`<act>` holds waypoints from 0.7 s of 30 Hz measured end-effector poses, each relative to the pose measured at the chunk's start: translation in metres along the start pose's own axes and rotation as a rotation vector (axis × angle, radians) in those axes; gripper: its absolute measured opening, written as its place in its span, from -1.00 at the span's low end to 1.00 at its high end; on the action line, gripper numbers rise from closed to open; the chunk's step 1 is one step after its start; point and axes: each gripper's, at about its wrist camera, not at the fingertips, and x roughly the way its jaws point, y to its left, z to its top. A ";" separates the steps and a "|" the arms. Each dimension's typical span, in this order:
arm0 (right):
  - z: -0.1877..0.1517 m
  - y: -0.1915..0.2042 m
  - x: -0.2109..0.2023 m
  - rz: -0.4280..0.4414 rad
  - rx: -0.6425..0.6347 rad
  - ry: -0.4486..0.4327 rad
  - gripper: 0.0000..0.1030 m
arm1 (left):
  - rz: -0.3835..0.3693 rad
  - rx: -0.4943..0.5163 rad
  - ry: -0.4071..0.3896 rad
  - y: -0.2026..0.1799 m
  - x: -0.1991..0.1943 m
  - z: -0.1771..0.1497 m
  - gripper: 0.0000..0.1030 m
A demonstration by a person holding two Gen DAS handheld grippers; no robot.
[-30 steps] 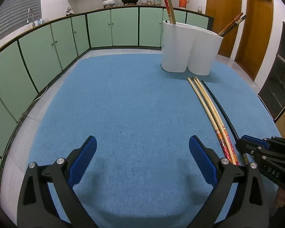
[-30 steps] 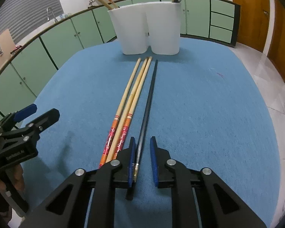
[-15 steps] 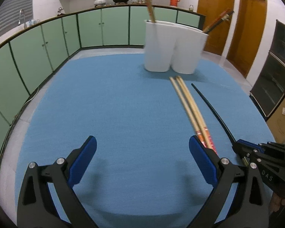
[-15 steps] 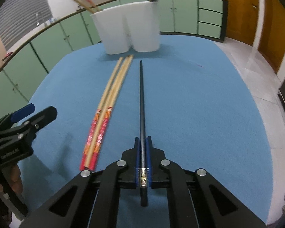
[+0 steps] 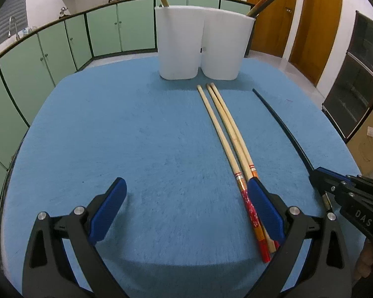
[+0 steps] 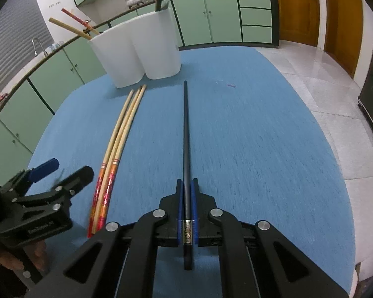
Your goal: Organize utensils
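The left wrist view looks forward along the left gripper (image 5: pixel 186 208), low over the blue bench (image 5: pixel 136 136), facing the white holder (image 5: pixel 201 47) at the far edge. The right wrist view looks along the right gripper (image 6: pixel 187 206), equally low, from further right, angled slightly leftward at the same holder (image 6: pixel 139 54). Both share the bench, the holder, the pale chopsticks (image 5: pixel 226 134) (image 6: pixel 121 126) and the black chopstick (image 5: pixel 283 129) (image 6: pixel 186 134). Each view catches the other gripper at its edge: the right one (image 5: pixel 348 198) and the left one (image 6: pixel 42 196).
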 end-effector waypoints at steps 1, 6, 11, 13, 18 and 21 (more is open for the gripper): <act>0.000 -0.001 0.000 0.004 0.002 0.000 -0.88 | 0.000 -0.002 0.004 0.000 0.002 0.001 0.84; 0.001 -0.001 0.001 0.011 0.003 -0.002 -0.88 | -0.010 -0.003 0.033 -0.003 0.011 0.006 0.84; 0.003 -0.003 0.002 0.020 0.008 -0.004 -0.88 | -0.009 -0.008 0.051 -0.004 0.017 0.009 0.75; 0.003 -0.004 0.002 0.027 0.016 -0.005 -0.88 | 0.004 -0.006 0.049 -0.002 0.017 0.009 0.55; 0.003 -0.007 0.000 0.030 0.023 -0.007 -0.88 | 0.015 -0.008 0.047 0.009 0.012 0.009 0.07; 0.003 -0.008 -0.001 0.030 0.023 -0.006 -0.88 | 0.022 0.005 0.053 0.012 0.009 0.007 -0.09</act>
